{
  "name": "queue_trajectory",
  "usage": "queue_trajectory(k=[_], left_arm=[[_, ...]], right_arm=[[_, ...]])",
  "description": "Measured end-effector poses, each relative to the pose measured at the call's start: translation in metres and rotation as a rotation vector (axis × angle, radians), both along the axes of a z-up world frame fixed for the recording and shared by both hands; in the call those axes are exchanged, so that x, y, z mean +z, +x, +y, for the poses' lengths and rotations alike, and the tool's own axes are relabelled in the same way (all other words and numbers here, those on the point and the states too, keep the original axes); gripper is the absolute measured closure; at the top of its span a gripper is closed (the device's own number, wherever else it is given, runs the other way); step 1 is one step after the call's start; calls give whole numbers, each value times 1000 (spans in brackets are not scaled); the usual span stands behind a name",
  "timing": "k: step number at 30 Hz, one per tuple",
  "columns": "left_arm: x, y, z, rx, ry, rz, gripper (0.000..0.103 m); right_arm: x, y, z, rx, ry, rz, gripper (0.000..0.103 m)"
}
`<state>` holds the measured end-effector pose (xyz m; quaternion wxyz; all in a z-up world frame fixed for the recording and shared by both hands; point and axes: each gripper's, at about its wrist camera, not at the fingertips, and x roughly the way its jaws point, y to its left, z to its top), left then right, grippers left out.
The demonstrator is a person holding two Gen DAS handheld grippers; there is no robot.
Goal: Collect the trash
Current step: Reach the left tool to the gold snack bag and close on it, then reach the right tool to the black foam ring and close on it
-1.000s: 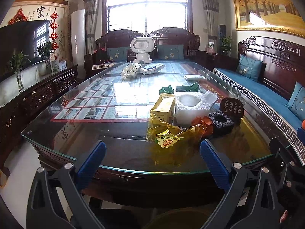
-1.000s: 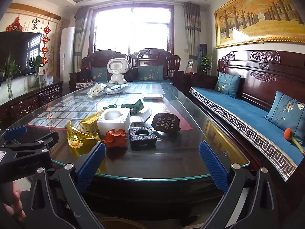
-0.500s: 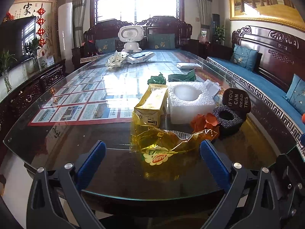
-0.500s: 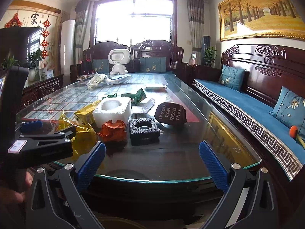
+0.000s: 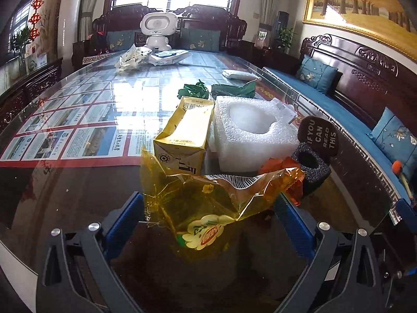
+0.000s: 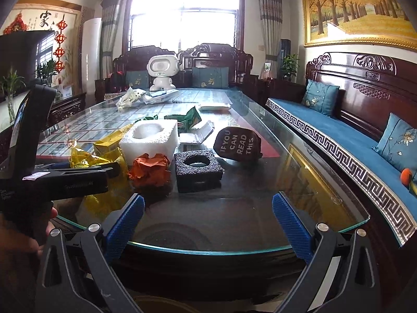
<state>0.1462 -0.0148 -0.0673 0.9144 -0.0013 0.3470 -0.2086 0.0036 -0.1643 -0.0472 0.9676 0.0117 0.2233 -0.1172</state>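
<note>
A crumpled yellow snack wrapper (image 5: 208,203) lies on the glass table (image 5: 78,182), between the blue pads of my open left gripper (image 5: 208,221), which straddles it without closing. Behind it stand a yellow carton (image 5: 185,133), a white foam block (image 5: 250,133), an orange crumpled wrapper (image 5: 281,164) and a black foam block (image 5: 311,167). From the right wrist, the same pile shows: wrapper (image 6: 86,156), orange wrapper (image 6: 151,169), black foam block (image 6: 198,169). My right gripper (image 6: 208,221) hangs open over the table's near edge, holding nothing.
A dark sign reading "IF YOU CAN READ THIS" (image 6: 238,143) leans behind the black foam. Green wrappers (image 5: 192,91) and white bags (image 5: 133,58) lie farther back, near a white toy robot (image 5: 157,30). A blue-cushioned bench (image 6: 338,140) runs along the right. A hand (image 6: 23,234) holds the left gripper.
My left gripper has advanced over the table until the yellow wrapper sits between its pads. The right gripper has stayed almost still, both remaining open.
</note>
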Motion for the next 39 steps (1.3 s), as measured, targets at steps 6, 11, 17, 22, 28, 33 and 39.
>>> queue_trajectory(k=[6, 11, 17, 22, 28, 33, 39], left_arm=[[1, 7, -3, -10, 14, 11, 26], [-7, 15, -1, -44, -22, 70, 59], [-8, 15, -6, -75, -30, 61, 78], [-2, 8, -6, -86, -35, 31, 84], [5, 4, 3, -66, -57, 11, 84], [7, 1, 8, -66, -66, 6, 84], [9, -1, 9, -76, -73, 2, 84]], right_arm=[[0, 7, 2, 27, -2, -8, 8], [0, 12, -1, 44, 17, -7, 8], [2, 14, -5, 55, 33, -9, 8], [7, 16, -10, 67, 49, -14, 8], [10, 41, -24, 67, 74, 28, 8], [12, 62, -37, 56, 116, 53, 8], [9, 100, -47, 24, 57, 163, 29]])
